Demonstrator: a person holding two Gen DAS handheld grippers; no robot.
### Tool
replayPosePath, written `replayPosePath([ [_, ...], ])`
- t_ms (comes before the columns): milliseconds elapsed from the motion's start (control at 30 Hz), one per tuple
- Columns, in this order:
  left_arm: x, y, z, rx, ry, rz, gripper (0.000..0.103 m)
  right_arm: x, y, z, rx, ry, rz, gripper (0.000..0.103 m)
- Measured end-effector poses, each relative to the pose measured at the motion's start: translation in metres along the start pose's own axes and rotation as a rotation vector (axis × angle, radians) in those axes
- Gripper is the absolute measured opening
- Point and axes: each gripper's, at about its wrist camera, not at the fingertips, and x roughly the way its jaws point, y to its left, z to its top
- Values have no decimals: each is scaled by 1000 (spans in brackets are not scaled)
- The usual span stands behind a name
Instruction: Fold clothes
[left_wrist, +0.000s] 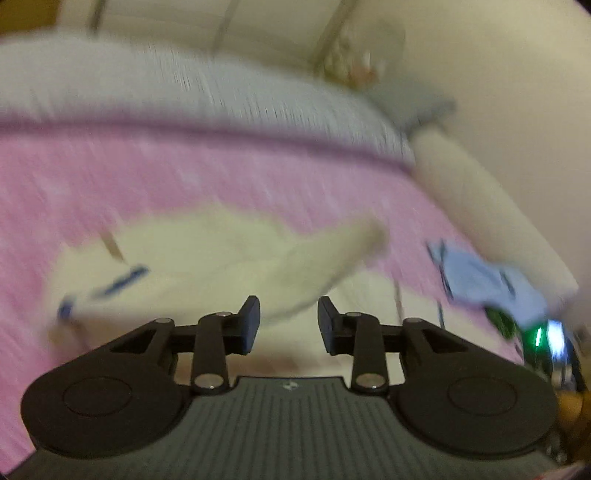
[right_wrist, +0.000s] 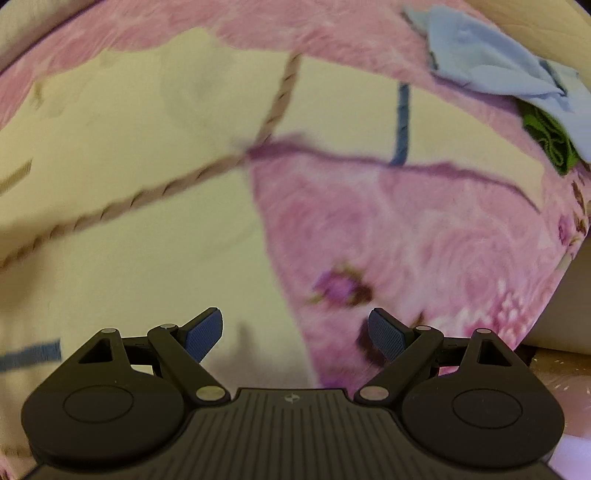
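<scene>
A cream cloth garment (right_wrist: 122, 155) with tan cord trim and blue stripes lies spread on the pink floral bedspread (right_wrist: 406, 229), directly under and ahead of both grippers. The left gripper (left_wrist: 288, 321) hangs above it, jaws narrowly apart, nothing between them. The right gripper (right_wrist: 295, 336) points down with jaws spread wide, empty. A crumpled light-blue cloth (right_wrist: 491, 55) lies ahead to its right, over a green cloth (right_wrist: 550, 140).

A bed under a pink floral cover (right_wrist: 424, 229) stands against a cream wall (left_wrist: 498, 92).
</scene>
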Motion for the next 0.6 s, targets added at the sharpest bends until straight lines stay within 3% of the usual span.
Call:
replayPosePath([
  [67, 14, 14, -16, -79, 86, 32, 29, 1, -10, 8, 17, -16, 19, 89],
  [167, 17, 44, -32, -173, 168, 122, 29, 6, -22, 15, 86, -49, 147, 85],
  [367, -21, 94, -42, -256, 188, 286, 29, 37, -16, 31, 252, -30, 533, 48],
  [533, -36, 112, -28, -267, 179, 353, 29, 79, 25, 44, 360, 35, 729, 48],
  [600, -33, 116, -22, -270, 178, 363, 30, 97, 39, 48, 437, 72, 767, 50],
])
